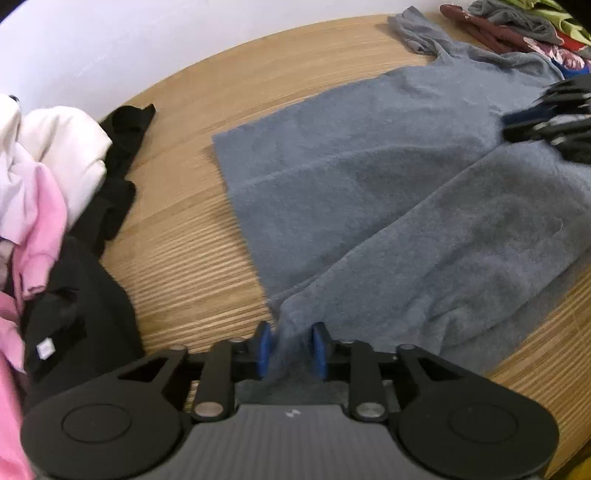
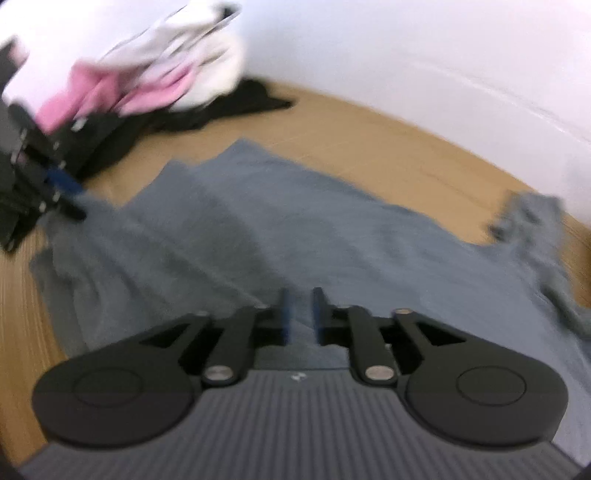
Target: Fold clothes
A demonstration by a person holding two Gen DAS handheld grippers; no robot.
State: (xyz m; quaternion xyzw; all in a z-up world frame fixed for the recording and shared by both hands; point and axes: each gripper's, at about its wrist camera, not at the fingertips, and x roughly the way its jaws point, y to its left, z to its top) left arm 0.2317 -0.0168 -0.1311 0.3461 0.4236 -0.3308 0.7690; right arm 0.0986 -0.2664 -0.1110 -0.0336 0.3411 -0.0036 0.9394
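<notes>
A grey shirt (image 1: 369, 177) lies spread on the round wooden table (image 1: 184, 258), one side lapped over the rest as a long flap. My left gripper (image 1: 291, 347) is shut on a bunched corner of that flap, which fills the gap between the blue pads (image 1: 264, 347). The right wrist view shows this gripper (image 2: 74, 199) at the left with the shirt (image 2: 295, 229) drawn up to it. My right gripper (image 2: 301, 314) stands narrow over the shirt, with grey cloth between its fingers; that view is blurred. In the left wrist view it (image 1: 517, 125) sits at the flap's far end.
A heap of white and pink clothes (image 1: 44, 177) with black garments (image 1: 118, 155) lies at the table's left side. More clothes in maroon, grey and green (image 1: 517, 29) are piled at the far right. A white wall (image 2: 406, 55) runs behind the table (image 2: 388, 147).
</notes>
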